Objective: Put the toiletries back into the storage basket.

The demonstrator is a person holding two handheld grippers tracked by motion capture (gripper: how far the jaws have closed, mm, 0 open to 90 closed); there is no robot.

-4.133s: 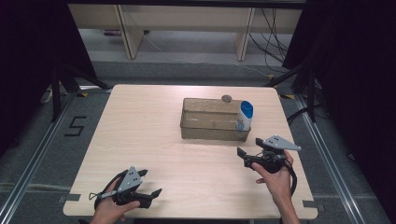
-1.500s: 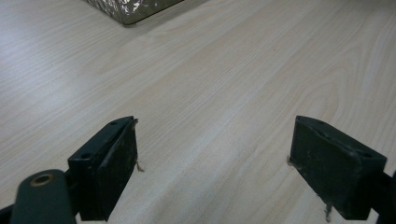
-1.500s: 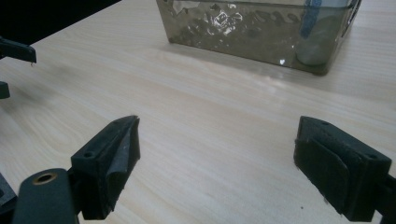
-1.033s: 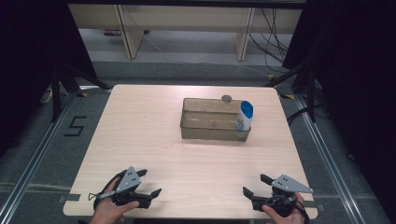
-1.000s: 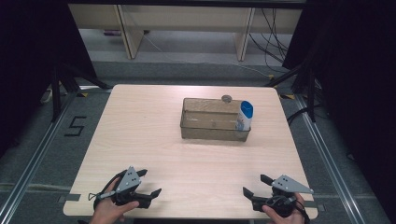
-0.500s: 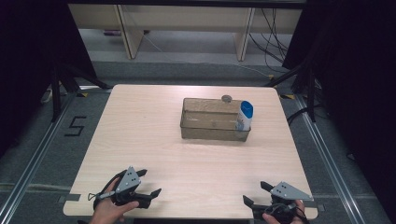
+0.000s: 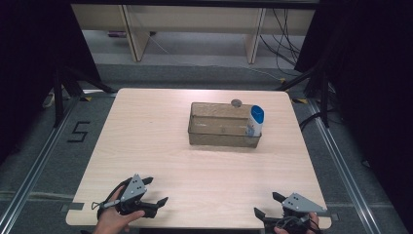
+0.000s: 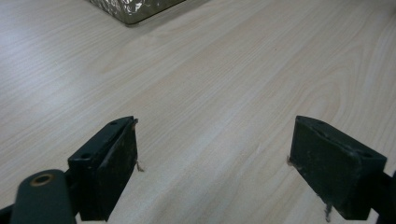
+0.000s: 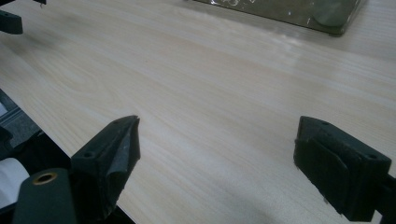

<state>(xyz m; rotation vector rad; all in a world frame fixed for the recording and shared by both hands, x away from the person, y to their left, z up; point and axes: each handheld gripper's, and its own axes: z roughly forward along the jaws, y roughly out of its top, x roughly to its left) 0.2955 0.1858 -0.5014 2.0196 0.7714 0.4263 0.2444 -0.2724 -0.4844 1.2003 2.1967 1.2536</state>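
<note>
This looks like a lab or recording studio set up for handling trials, not a home. A bare, pale wood-grain bench stands alone on a grey floor, with metal rails running along the floor past both its side edges. A taped figure "5" marks the floor off the bench's left edge. Black curtains hang to either side, held on dark stands. Beyond the bench's far edge stand plain light-wood shelving legs, and loose cables trail down across the floor near them.
</note>
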